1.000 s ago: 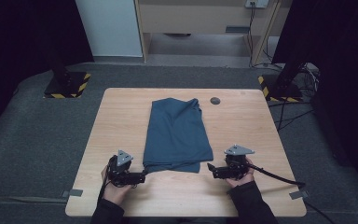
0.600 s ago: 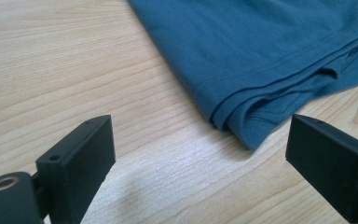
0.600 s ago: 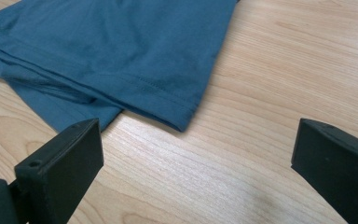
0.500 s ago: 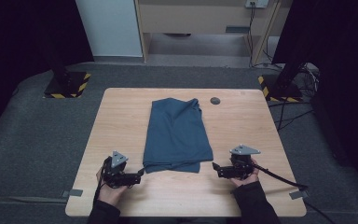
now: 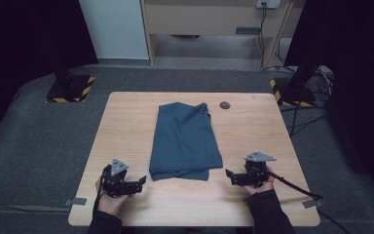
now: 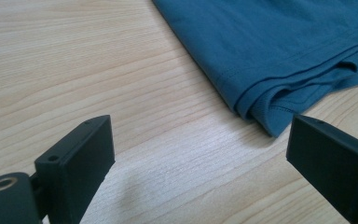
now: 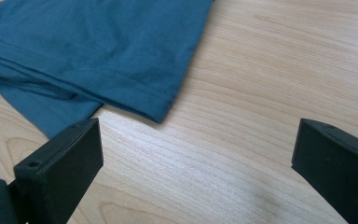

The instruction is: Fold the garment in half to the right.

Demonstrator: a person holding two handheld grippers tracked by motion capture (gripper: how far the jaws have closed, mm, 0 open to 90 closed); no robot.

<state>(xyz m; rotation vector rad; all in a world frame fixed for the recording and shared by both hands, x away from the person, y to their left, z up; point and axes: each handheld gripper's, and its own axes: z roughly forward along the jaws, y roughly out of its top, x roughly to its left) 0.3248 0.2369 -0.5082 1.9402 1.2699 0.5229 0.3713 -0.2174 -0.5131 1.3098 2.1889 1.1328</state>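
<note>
Cloth (image 5: 186,140), blue and folded into a long rectangle, lies flat mid-table (image 5: 126,126), its near hem toward the person; a small dark disc (image 5: 224,105) sits near its far right corner. Left gripper (image 5: 140,181) rests just off the cloth's near left corner, jaws spread wide, gripping nothing; right gripper (image 5: 229,174) sits near the near right corner, jaws likewise parted and empty; each gripper is apart from the fabric, over bare wood.
</note>
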